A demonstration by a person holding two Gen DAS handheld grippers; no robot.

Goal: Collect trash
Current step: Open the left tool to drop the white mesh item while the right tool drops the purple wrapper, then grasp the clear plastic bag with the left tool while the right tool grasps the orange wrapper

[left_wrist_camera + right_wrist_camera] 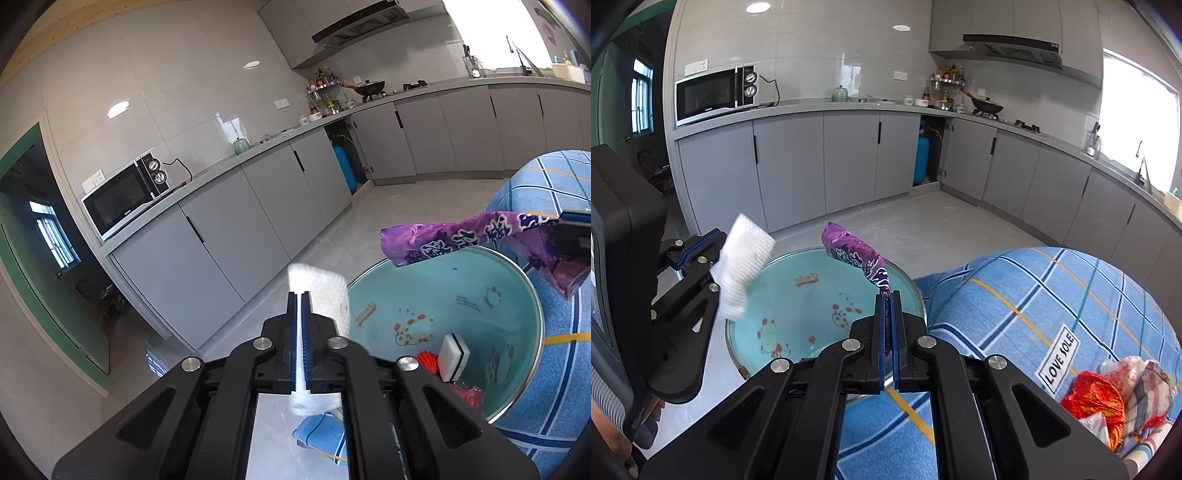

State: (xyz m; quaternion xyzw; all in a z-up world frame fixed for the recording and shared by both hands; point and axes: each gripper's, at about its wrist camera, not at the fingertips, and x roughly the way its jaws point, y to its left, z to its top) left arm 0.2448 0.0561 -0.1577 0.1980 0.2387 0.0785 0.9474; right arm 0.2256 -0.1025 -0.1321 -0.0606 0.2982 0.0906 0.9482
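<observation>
Over the basin [764, 295], beside the edge of the blue-checked cloth [1052, 295]: both grippers carry trash, each closed tight on its piece.

Left gripper [300, 295] — jaws pinched on a folded white paper towel [325, 291]. The towel sticks up and past the fingertips and hangs at the basin's rim [369, 275] on the side away from the cloth, not yet clearly over the bowl.

Right gripper [887, 295] — jaws clamped on one end of a purple wrapper [855, 254]. The wrapper's long axis runs forward and up from the fingertips, out across the basin's mouth; in the left view it spans the rim on the cloth side.

Judgement: the wrapper is the better placed for a drop; a release here should land it inside. The towel probably needs a short carry inward first.

Already in the basin: a white-and-black block [454, 356] and some red scraps [428, 362]. More crumpled red trash [1097, 402] lies on the cloth, nearer the right hand.
</observation>
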